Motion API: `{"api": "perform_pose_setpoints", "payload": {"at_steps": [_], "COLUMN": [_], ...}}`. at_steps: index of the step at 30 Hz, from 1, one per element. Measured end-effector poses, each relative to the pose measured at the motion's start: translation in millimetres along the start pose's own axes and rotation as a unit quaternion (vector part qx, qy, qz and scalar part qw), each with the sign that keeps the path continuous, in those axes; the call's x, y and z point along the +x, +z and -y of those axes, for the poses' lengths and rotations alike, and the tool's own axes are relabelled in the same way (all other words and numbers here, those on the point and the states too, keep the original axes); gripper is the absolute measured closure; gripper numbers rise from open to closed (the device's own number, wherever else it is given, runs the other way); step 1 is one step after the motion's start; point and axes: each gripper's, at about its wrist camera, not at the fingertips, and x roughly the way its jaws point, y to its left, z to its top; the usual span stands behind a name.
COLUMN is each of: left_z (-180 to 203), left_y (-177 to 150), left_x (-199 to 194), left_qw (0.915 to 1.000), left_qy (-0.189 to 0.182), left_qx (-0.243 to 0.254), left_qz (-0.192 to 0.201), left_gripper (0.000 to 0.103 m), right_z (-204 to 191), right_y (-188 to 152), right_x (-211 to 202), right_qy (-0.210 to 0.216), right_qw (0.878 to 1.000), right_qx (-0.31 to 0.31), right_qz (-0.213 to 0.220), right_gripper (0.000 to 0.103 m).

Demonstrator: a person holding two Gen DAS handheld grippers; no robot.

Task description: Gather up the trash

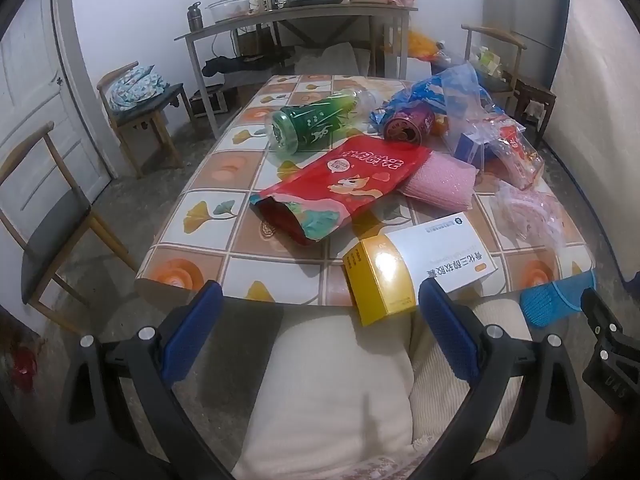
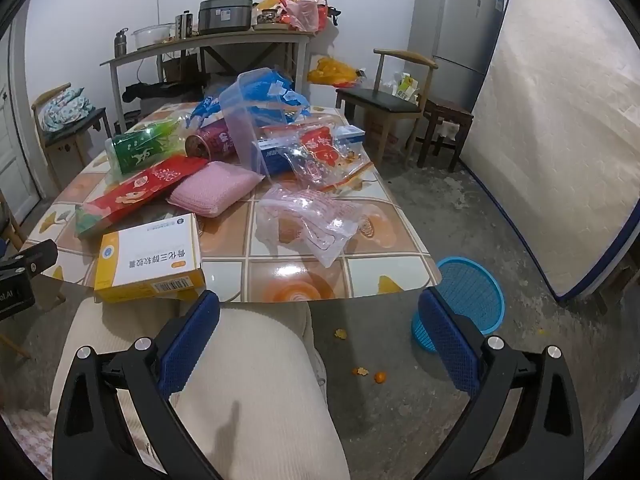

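Trash lies on the tiled table (image 1: 224, 216) (image 2: 304, 276). A yellow-white medicine box (image 1: 404, 268) (image 2: 150, 258) overhangs the near edge. Behind it lie a red snack bag (image 1: 340, 184) (image 2: 132, 196), a pink sponge (image 1: 438, 182) (image 2: 214, 192), a green bottle (image 1: 312, 122) (image 2: 138, 150), a purple can (image 1: 408, 124) (image 2: 212, 142) and clear plastic bags (image 2: 316, 220) (image 1: 528, 208). My left gripper (image 1: 320, 312) is open and empty, just short of the table edge. My right gripper (image 2: 320, 316) is open and empty, near the table's right corner. A blue basket (image 2: 468, 300) (image 1: 556, 296) stands on the floor to the right.
The person's lap in cream trousers (image 2: 224, 380) is below both grippers. Wooden chairs (image 1: 52, 208) (image 2: 396, 104) stand around the table. A mattress (image 2: 560, 128) leans at the right, beside a fridge (image 2: 456, 28). Orange peel bits (image 2: 368, 374) lie on the floor. A cluttered side table (image 1: 296, 16) stands behind.
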Motion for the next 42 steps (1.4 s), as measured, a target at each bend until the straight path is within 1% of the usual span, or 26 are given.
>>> {"api": "perform_pose_setpoints", "payload": {"at_steps": [42], "left_z": [-7.7], "left_y": [-2.1], "left_x": [3.7], "left_qw": [1.0], "left_qy": [-0.002], "left_qx": [-0.005], "left_qz": [-0.004], "left_gripper": [0.008], "right_z": [-1.9], "right_y": [-4.4], "right_x": [4.6], "right_qy": [-0.008], "right_qw": [1.0], "right_qx": [-0.004], "right_qz": [-0.01], "right_gripper": [0.006]}}
